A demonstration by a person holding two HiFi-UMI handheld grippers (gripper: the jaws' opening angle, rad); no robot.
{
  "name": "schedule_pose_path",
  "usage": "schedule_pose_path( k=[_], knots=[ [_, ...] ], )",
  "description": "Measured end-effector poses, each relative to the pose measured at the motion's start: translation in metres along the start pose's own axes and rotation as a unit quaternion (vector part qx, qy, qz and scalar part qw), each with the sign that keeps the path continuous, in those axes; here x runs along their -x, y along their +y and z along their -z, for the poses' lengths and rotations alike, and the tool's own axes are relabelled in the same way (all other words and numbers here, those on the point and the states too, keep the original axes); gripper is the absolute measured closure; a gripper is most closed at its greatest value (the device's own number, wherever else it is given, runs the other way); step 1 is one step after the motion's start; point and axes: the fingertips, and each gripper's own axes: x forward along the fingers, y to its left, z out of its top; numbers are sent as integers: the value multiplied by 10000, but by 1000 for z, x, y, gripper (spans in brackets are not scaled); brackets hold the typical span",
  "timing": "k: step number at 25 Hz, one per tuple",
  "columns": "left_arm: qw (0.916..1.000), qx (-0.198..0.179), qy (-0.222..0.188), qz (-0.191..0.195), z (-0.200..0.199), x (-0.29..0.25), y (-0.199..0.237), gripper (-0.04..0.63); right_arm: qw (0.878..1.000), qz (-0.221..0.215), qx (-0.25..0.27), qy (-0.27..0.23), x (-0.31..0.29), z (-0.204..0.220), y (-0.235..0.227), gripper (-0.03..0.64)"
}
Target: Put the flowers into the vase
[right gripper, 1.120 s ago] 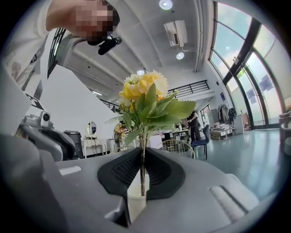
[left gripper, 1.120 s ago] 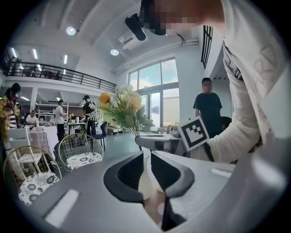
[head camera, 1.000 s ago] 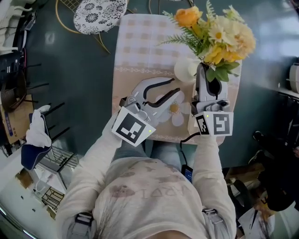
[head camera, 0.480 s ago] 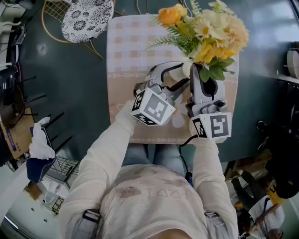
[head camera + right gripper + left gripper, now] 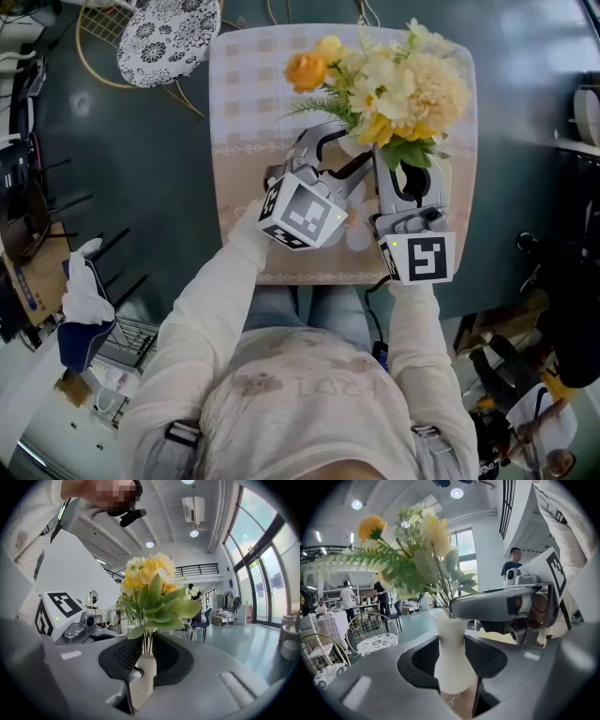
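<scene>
Flowers [image 5: 398, 84] are set in the vase [image 5: 451, 667] on the counter [image 5: 244, 103].
Vase is pinched by left tongs [image 5: 452, 654]; right tongs [image 5: 147, 656], just opened, are spread round the stems [image 5: 147, 645].

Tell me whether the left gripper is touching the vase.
Touching. In the left gripper view, both pads of the left gripper press against the narrow waist of the white vase, with no gap on either side.
</scene>
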Motion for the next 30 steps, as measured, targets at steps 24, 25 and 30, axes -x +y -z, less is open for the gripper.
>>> schedule_pose_path(
  k=[24,25,30],
  knots=[
    [9998,138,59,-133,9,10,1,439,9966,567,-230,552,31,34,15,505],
    [9998,111,56,-141,10,12,0,463,9967,551,-264,539,32,34,17,522],
    [9998,133,-75,-161,8,31,-8,532,9967,539,-417,437,42,27,28,577]
  ],
)
